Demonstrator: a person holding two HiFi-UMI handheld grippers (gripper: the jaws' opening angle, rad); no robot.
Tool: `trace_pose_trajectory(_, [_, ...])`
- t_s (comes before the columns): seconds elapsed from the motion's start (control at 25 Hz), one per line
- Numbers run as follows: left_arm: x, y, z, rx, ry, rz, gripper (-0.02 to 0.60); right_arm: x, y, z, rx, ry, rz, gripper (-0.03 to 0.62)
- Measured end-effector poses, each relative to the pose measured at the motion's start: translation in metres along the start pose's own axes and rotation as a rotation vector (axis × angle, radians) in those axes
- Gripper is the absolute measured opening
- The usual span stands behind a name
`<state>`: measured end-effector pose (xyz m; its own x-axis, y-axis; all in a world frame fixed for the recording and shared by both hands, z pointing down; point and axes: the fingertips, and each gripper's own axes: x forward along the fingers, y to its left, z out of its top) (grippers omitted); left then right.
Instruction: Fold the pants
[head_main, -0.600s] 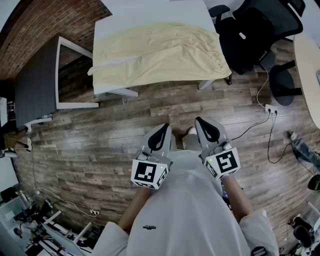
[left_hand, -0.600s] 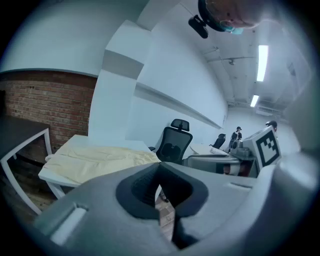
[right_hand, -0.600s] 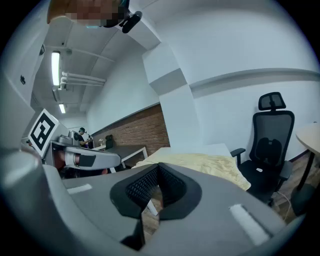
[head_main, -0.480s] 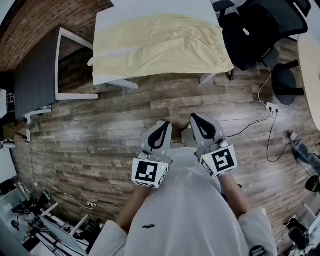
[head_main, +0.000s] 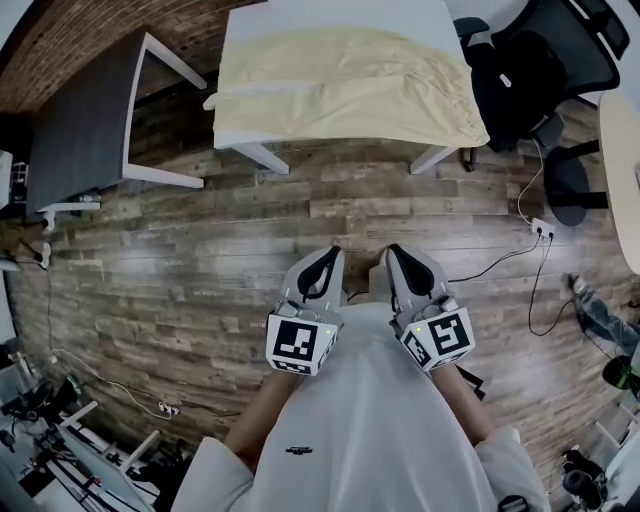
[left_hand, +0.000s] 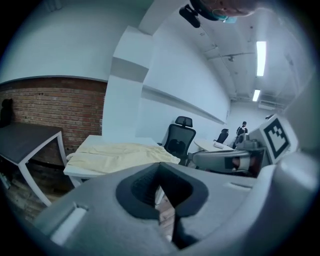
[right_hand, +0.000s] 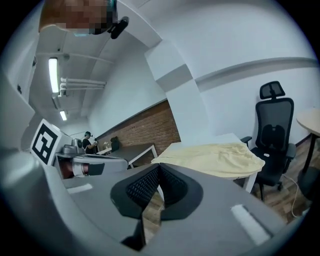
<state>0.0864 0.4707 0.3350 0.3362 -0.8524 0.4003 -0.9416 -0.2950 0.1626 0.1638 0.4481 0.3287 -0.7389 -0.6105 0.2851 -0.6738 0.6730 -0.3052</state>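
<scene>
Pale yellow pants (head_main: 345, 85) lie spread flat on a white table (head_main: 330, 18) at the top of the head view, waistband toward the right. The same pants (left_hand: 120, 152) show in the left gripper view, and the pants (right_hand: 215, 157) also in the right gripper view. My left gripper (head_main: 328, 252) and right gripper (head_main: 392, 250) are held side by side close to my body, well short of the table, over the wooden floor. Both are shut with nothing between the jaws.
A dark grey table (head_main: 80, 110) stands left of the white one. A black office chair (head_main: 540, 60) is at the white table's right end. A power strip with cables (head_main: 542, 225) lies on the floor at right. A round table edge (head_main: 620, 150) shows far right.
The view has shifted: the white table with the pants now sits further right and higher in the head view. Both grippers stay shut, close together, in nearly the same place.
</scene>
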Motion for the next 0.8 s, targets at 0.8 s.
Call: trace_pose_trajectory(0.8, [-0.022,0.141,-0.001,-0.019,-0.002,0.046,0.000,0.064,0.012,0.024,-0.160,0.056,-0.158,0.002])
